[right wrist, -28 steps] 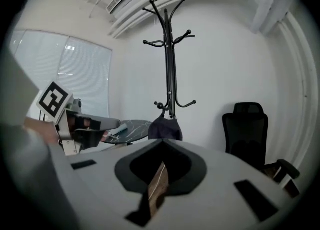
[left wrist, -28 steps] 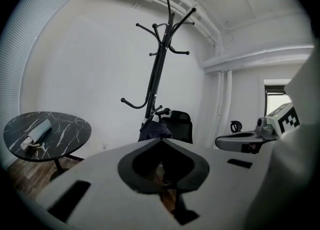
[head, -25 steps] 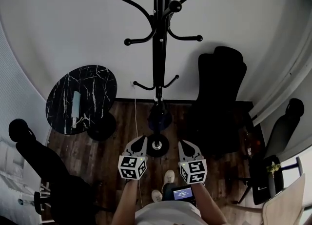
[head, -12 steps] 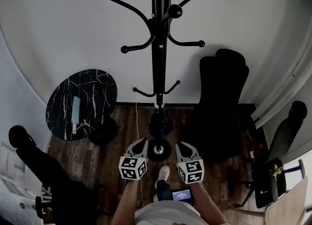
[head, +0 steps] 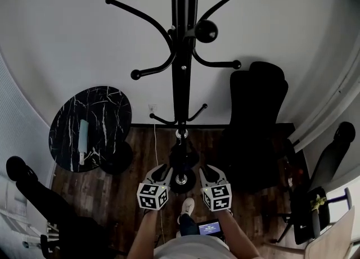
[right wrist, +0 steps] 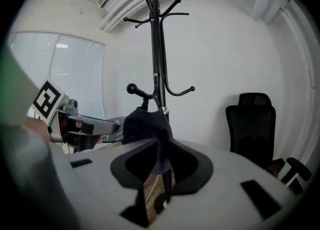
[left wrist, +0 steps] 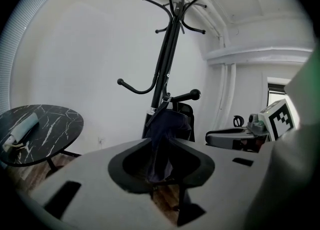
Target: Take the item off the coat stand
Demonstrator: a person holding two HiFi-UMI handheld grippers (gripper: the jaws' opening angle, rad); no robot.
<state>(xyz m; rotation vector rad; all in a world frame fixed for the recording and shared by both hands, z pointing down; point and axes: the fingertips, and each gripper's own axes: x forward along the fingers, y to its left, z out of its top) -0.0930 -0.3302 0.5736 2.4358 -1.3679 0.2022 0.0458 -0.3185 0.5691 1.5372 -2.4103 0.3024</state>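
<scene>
The black coat stand [head: 179, 83] rises in the middle of the head view. A dark blue bag-like item [head: 181, 150] hangs from a low hook near its base. Both grippers are held side by side in front of the base, pointing at it. The left gripper [head: 159, 171] and the right gripper [head: 207, 172] are apart from the item. In the left gripper view the item [left wrist: 167, 133] hangs beyond the opening jaws of the left gripper [left wrist: 162, 181]. The right gripper view shows the item [right wrist: 145, 123] beyond the right gripper [right wrist: 160, 181], also opening. Nothing lies between either pair.
A round black marble table [head: 109, 112] at the left carries a pale folded object [head: 83, 134]. A black office chair [head: 256, 117] stands right of the stand. More chairs sit at lower left [head: 34, 193] and far right [head: 332, 151]. A white cable [head: 155, 140] runs down the wall.
The head view has drawn closer to the stand, whose hooks now look larger. Both grippers sit lower in the frame, still side by side before the base.
</scene>
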